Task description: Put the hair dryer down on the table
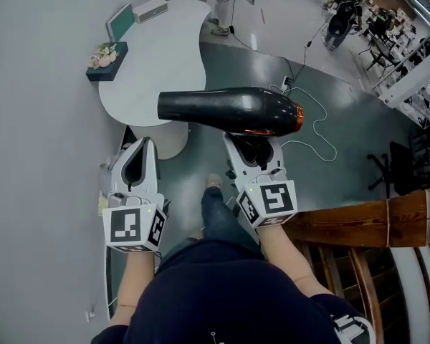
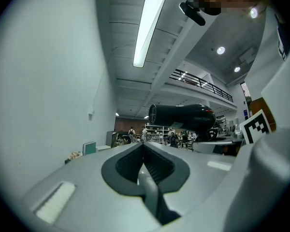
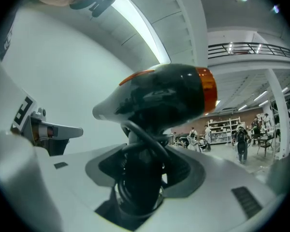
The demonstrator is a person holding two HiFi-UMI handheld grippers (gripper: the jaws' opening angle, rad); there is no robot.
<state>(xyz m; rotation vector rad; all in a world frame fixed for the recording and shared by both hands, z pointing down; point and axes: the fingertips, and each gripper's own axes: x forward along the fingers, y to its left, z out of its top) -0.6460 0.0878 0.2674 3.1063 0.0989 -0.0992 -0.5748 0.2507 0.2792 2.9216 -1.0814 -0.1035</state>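
Note:
A black hair dryer (image 1: pixel 226 110) with an orange band near its back end is held up in the air, barrel pointing left, level. My right gripper (image 1: pixel 252 151) is shut on its black handle (image 3: pixel 137 178), with the cord wrapped around it. The dryer body (image 3: pixel 159 98) fills the right gripper view, and the dryer (image 2: pixel 183 116) also shows in the left gripper view. My left gripper (image 1: pixel 136 165) is to the left and lower, shut with nothing between its jaws. The white table (image 1: pixel 158 63) lies beyond and below the dryer.
On the table's far left stand a dark box with flowers (image 1: pixel 105 58), a teal case (image 1: pixel 119 21) and a white box (image 1: pixel 151 9). A grey wall (image 1: pixel 36 120) is at left. A wooden rail (image 1: pixel 358 221) is at right. A white cable (image 1: pixel 319 124) lies on the floor.

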